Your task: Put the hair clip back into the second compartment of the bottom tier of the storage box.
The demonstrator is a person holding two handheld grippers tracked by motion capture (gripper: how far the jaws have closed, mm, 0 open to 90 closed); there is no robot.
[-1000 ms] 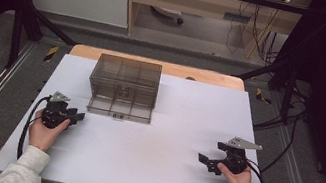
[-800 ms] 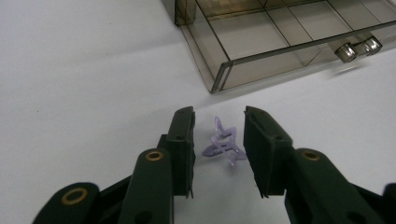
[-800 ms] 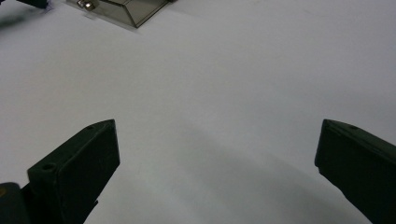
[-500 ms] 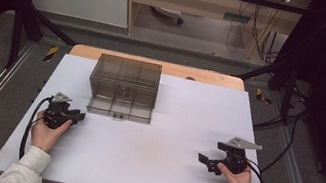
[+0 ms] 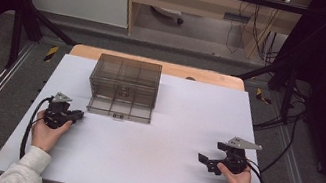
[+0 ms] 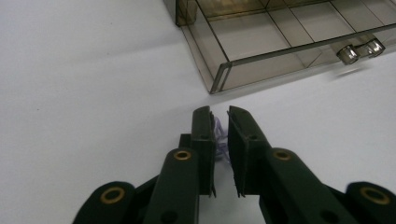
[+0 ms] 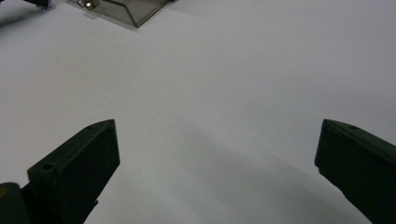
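Observation:
A smoky clear plastic drawer box (image 5: 125, 87) stands on the white table top (image 5: 148, 165), at the back, left of centre. My left gripper (image 5: 78, 116) rests on the table just left of the box's front, held in a hand. Its jaws have just been closing. In the left gripper view (image 6: 220, 112) only a thin slit is left between them; a pale violet bit lies low in the slit, and I cannot tell what it is. The box's corner (image 6: 219, 77) lies just ahead, with two clear drawer knobs (image 6: 348, 53) to the right. My right gripper (image 5: 204, 160) rests front right, open (image 7: 217, 140), with nothing between its jaws.
Bare white table top lies between the two grippers and ahead of the right one, where the box's corner (image 7: 126, 9) shows far off. A wooden edge (image 5: 204, 74) runs behind the white sheet. Cables (image 5: 30, 129) trail from both grippers.
The left gripper's jaws have drawn closer together. Both hands and the box have stayed where they were.

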